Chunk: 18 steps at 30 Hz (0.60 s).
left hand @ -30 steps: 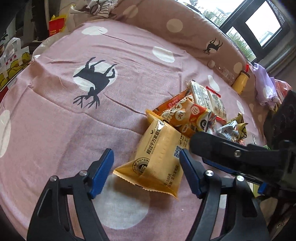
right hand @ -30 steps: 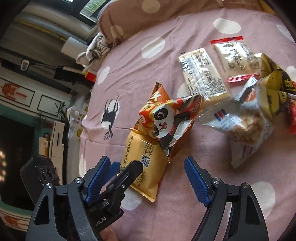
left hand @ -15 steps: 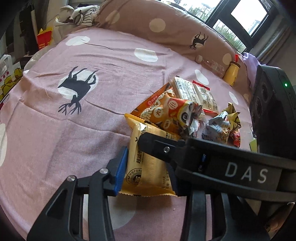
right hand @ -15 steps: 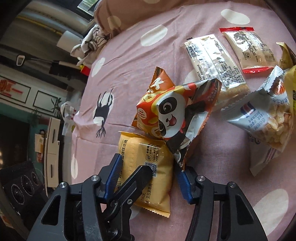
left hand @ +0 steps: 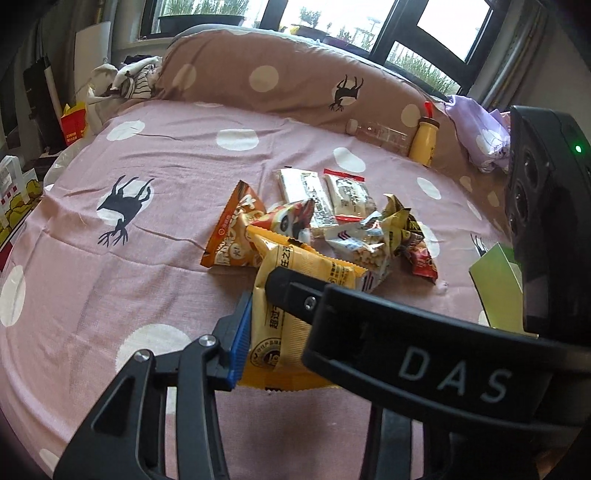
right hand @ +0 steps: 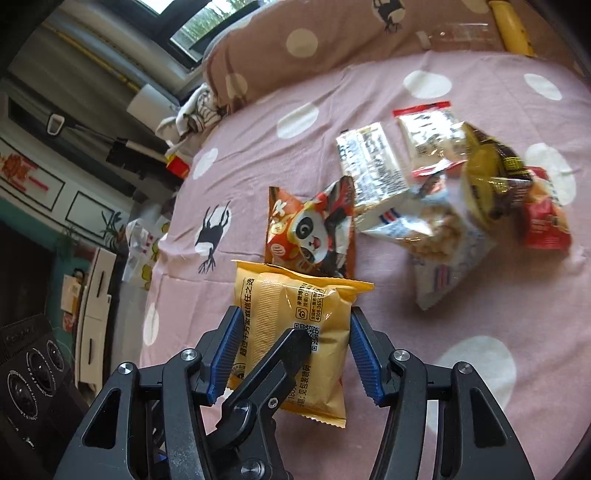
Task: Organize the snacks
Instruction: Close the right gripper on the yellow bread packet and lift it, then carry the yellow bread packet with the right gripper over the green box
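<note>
Pick-up step: both tongs, L (left hand: 280,325) & R (right hand: 291,354), clamped on yellow snack packet (right hand: 291,314) over bed (left hand: 110,295); next, lift clear of pile.

Soft daylight from windows (left hand: 436,33) (overexposed); fisheye edges dark, right-view snacks (right hand: 491,177) motion-blurred.

A yellow snack packet (right hand: 291,328) is standing tilted before a panda-printed bag (right hand: 314,232), seemingly lifted off the bedspread.
</note>
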Tool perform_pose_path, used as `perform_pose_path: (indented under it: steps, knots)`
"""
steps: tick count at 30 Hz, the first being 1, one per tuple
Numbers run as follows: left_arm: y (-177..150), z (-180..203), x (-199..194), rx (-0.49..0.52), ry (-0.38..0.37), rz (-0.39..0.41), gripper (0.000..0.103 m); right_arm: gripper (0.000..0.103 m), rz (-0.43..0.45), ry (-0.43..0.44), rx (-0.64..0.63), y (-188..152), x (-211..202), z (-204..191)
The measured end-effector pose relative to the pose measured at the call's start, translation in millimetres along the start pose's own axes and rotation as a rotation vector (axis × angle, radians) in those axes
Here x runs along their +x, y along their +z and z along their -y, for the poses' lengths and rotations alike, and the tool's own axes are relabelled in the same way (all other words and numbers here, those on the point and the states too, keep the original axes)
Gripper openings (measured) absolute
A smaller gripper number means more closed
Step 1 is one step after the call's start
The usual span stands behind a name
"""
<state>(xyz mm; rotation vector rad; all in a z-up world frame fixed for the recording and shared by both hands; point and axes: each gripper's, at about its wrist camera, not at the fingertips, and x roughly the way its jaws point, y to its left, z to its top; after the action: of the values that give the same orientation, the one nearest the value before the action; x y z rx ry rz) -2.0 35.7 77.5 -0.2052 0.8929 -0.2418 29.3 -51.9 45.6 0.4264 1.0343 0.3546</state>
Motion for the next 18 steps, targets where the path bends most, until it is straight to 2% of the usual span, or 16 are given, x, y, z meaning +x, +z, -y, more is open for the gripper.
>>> perform_pose_path:
  steps: [7,18]
  knots:
    - [-5,25,-7,0.060,-0.051,0.025,0.040,0.060,0.071,-0.033,0.013,-10,-29,10]
    - [-16,59,-14,0.128,-0.091,0.077,0.040,0.060,0.167,-0.047,0.034,-24,-62,31]
